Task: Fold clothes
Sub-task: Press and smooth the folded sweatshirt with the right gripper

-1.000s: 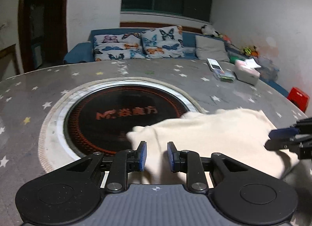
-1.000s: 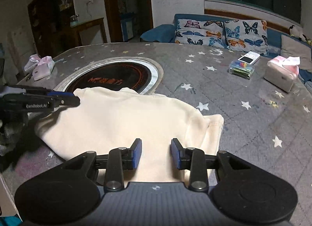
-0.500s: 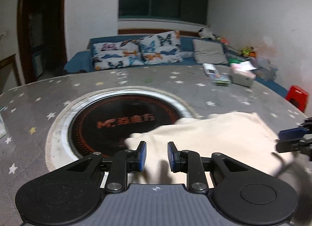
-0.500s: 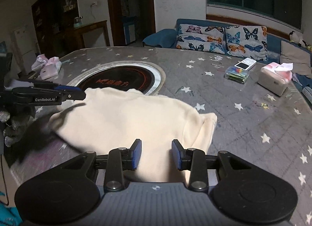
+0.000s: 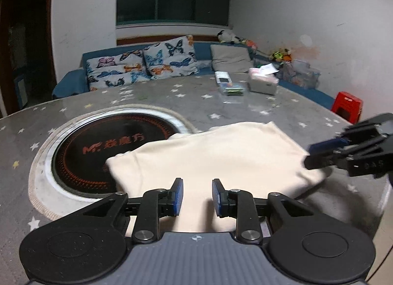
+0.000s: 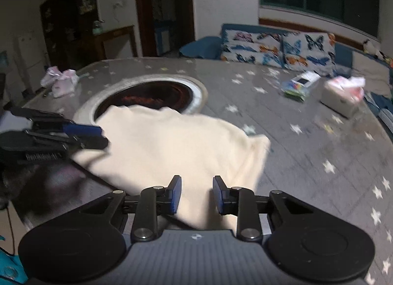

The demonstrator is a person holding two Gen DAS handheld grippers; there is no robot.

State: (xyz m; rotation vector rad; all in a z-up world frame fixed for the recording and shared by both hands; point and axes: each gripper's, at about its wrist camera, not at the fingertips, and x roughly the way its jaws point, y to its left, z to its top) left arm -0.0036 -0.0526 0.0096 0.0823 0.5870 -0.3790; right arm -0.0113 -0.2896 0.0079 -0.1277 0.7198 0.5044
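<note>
A cream garment (image 5: 216, 159) lies folded on the grey star-print table, partly over the round black hob; it also shows in the right wrist view (image 6: 172, 147). My left gripper (image 5: 196, 197) is open and empty above the garment's near edge. My right gripper (image 6: 196, 195) is open and empty above the garment's other near edge. Each gripper appears in the other's view: the right gripper (image 5: 316, 156) at the garment's right corner, the left gripper (image 6: 98, 137) at its left corner.
The round black hob (image 5: 98, 147) with a white rim is set in the table (image 5: 245, 112). A tissue box (image 5: 262, 82), a phone (image 5: 222, 77) and a small clear box (image 5: 232, 89) sit at the far side. Pink bags (image 6: 61, 82) lie at the far left. A sofa with butterfly cushions (image 5: 145, 68) stands behind.
Both grippers have risen and drawn back a little from the garment. The views have tilted and blurred with the motion. The garment lies as before.
</note>
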